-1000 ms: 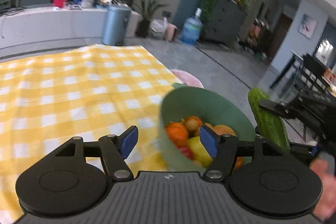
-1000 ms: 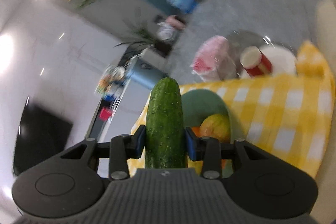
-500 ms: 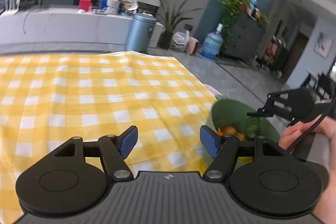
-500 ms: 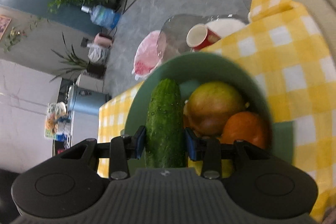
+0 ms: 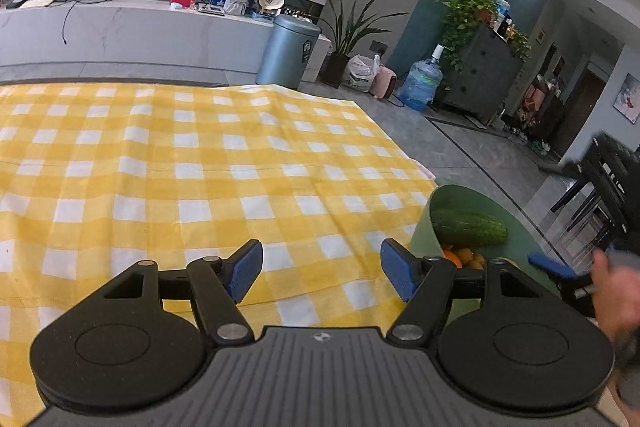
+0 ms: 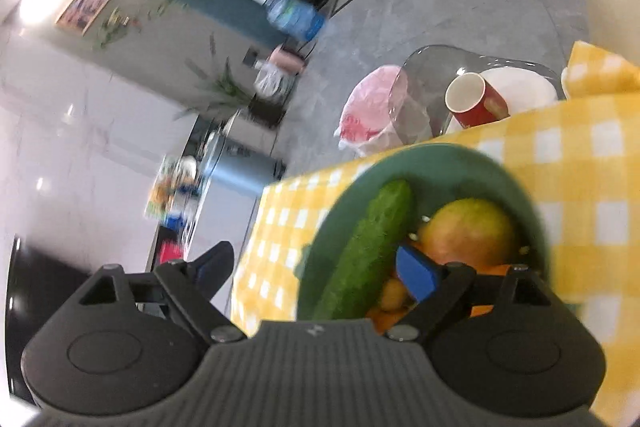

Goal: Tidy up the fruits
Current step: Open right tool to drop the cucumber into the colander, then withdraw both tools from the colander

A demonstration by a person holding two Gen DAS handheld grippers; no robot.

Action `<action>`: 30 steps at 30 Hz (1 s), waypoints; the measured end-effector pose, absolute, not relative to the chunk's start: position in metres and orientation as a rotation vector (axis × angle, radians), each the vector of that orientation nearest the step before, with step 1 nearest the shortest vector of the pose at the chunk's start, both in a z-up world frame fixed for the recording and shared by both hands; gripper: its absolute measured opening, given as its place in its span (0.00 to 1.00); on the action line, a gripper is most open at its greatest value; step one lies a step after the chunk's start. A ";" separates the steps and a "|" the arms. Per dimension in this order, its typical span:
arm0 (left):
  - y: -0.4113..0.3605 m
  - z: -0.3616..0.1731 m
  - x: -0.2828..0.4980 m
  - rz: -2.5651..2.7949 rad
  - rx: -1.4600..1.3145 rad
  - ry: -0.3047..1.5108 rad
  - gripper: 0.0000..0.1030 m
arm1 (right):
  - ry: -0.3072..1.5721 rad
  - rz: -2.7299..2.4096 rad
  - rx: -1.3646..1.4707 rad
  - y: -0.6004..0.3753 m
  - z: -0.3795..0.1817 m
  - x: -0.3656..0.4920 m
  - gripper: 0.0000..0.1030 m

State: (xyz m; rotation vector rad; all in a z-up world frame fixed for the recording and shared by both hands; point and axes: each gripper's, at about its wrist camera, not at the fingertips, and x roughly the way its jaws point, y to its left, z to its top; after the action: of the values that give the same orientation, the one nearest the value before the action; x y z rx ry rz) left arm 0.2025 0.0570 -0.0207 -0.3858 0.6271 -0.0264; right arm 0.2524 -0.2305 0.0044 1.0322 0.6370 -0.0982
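A dark green cucumber [image 6: 372, 247] lies loose on the fruit in the green bowl [image 6: 440, 155], leaning on its left wall. My right gripper [image 6: 316, 267] hovers just over the bowl. Its jaws are opening, and the cucumber lies between them with neither pad touching it. A yellow-red round fruit [image 6: 472, 231] and oranges [image 6: 384, 319] fill the rest of the bowl. In the left wrist view the bowl [image 5: 424, 227] stands at the right with the cucumber [image 5: 468, 227] on top. My left gripper [image 5: 322, 273] is open and holds nothing, over the yellow checked cloth [image 5: 200, 167] to the bowl's left.
The bowl stands near the cloth's corner and the table edge. Beyond it, a lower glass side table carries a red paper cup [image 6: 476, 99] and a white plate [image 6: 520, 87], with a pink bag [image 6: 368, 107] beside it. A person's hand [image 5: 616, 291] holds the right gripper.
My right gripper carried the cucumber over the bowl, then its jaws parted and the cucumber dropped in. My left gripper drew away to the left of the bowl.
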 end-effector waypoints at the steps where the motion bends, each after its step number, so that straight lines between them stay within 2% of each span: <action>1: 0.055 -0.019 0.202 -0.029 -0.380 0.626 0.77 | 0.659 -0.083 1.015 -0.236 0.005 0.247 0.83; 8: 0.031 0.007 0.185 -0.041 -0.284 0.629 0.77 | 0.734 -0.075 0.664 -0.269 0.035 0.211 0.83; 15: 0.001 0.022 0.154 -0.038 -0.217 0.719 0.77 | 0.789 -0.007 0.190 -0.243 0.060 0.161 0.83; 30: -0.013 0.041 0.094 0.073 -0.245 0.795 0.77 | 0.967 0.142 -0.030 -0.179 0.038 0.084 0.83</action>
State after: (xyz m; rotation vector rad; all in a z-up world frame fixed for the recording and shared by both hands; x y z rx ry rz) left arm 0.0935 -0.0128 0.0414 -0.2448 0.7951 0.0734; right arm 0.0840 -0.1790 0.0380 -0.0297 0.9665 0.1421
